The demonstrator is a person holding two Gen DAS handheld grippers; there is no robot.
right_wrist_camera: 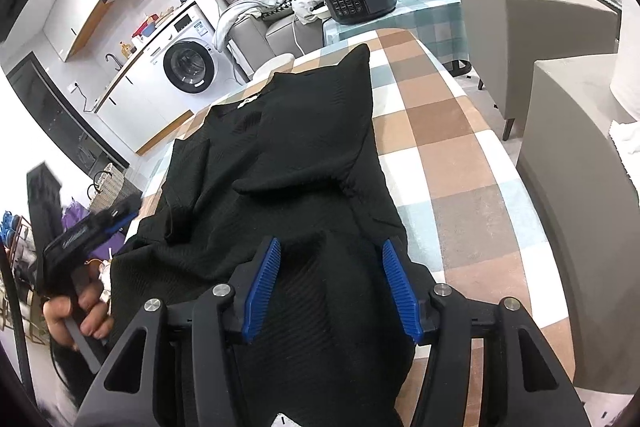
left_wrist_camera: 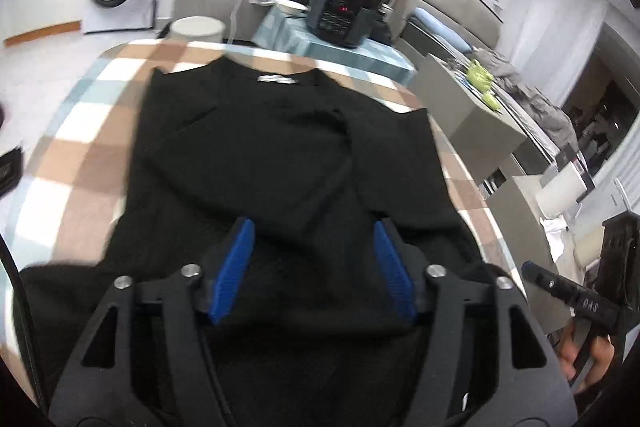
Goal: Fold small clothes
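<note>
1. Black garment (left_wrist_camera: 256, 163), partly folded, lies flat on the checkered tabletop (right_wrist_camera: 452, 163).
2. Left hand-held gripper (left_wrist_camera: 314, 267): jaws apart above the cloth, gripping nothing.
3. Right hand-held gripper (right_wrist_camera: 332, 287): jaws apart, likewise empty.

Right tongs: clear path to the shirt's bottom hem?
Probably yes. The right tongs stand open directly over the black shirt near its bottom end, nothing lying on the cloth between. The hem itself is hidden under the tongs' body.
</note>
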